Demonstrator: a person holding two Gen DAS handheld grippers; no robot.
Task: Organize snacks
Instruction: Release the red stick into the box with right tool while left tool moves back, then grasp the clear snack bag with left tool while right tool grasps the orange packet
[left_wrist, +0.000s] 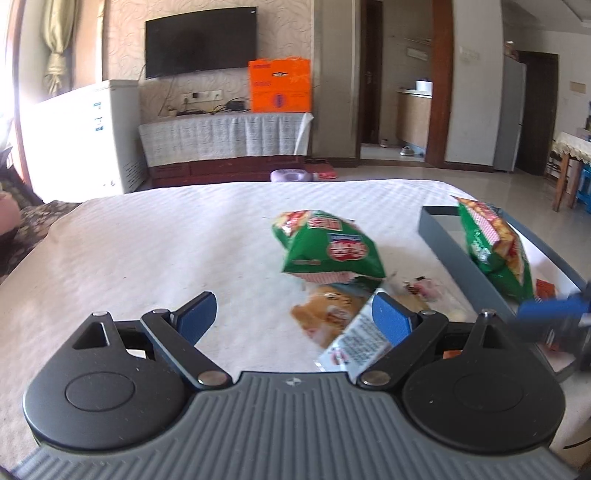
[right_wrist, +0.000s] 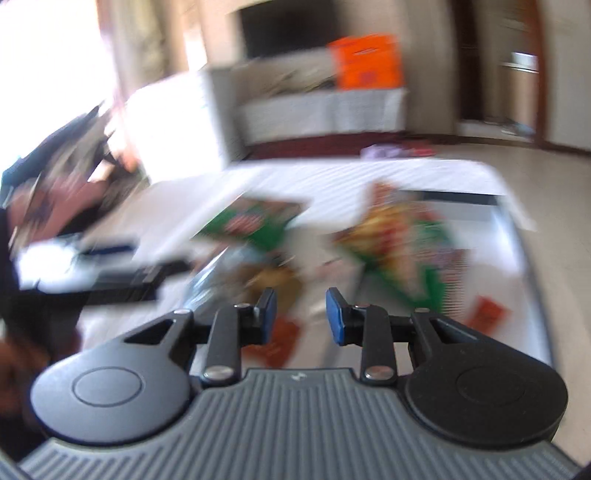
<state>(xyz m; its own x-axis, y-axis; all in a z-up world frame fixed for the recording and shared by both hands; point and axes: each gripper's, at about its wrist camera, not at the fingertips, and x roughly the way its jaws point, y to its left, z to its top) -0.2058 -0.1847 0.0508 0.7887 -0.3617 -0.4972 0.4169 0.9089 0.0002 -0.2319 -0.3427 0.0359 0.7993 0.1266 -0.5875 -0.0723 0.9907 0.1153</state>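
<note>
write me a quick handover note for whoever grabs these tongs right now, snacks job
Left tongs: open wide, holding nothing, low over the white tablecloth near the loose snacks.
Right tongs: jaws partly apart, nothing between them; that view is blurred.
Grey tray: one green snack bag leans inside it, with a small orange packet.
Still loose on the cloth: another green bag, an orange-brown packet and a small wrapped sweet.
Done: at least one bag binned. Left: the loose items, presumably into the tray.
</note>
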